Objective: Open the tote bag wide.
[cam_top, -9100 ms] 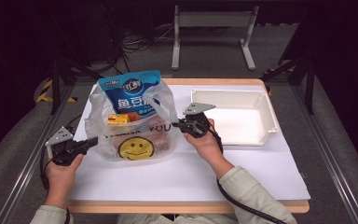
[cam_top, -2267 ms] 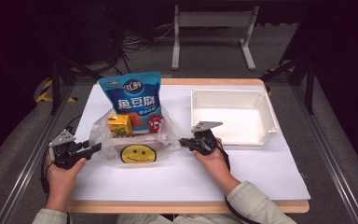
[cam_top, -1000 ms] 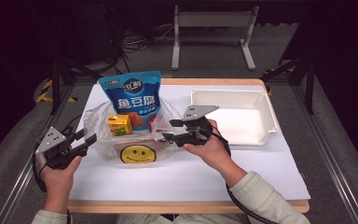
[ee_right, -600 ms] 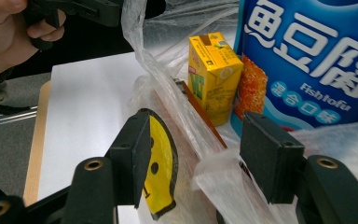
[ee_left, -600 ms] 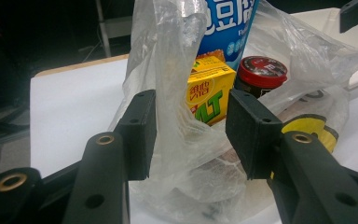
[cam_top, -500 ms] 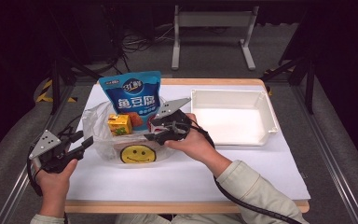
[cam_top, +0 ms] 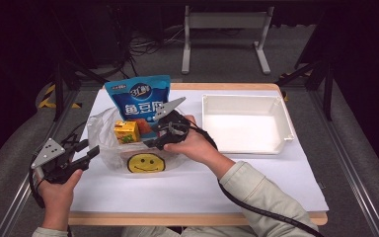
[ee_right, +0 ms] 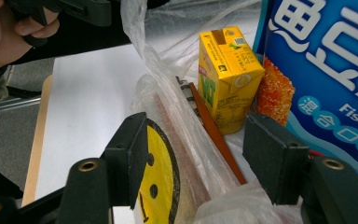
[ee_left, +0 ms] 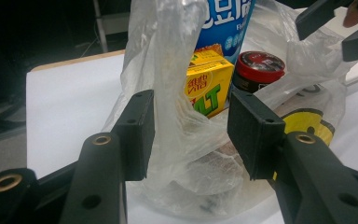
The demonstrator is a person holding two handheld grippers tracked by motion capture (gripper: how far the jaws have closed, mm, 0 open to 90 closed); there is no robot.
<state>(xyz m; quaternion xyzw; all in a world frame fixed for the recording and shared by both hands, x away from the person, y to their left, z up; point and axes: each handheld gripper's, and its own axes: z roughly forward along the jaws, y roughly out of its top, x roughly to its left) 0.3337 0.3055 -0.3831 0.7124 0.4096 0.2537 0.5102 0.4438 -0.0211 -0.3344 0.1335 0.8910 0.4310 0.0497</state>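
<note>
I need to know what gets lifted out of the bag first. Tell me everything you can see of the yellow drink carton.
The yellow drink carton is a small rectangular paper box with green lettering and a foil straw spot on its top. It stands upright inside the clear plastic bag, against the blue snack pouch, beside a red-lidded jar. It looks sealed and undented. No jaw touches it; the right gripper points at it, open.

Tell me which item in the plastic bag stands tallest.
The blue snack pouch: it rises well above the bag's rim, while the yellow juice carton and the red-lidded jar beside it sit far lower.
</note>
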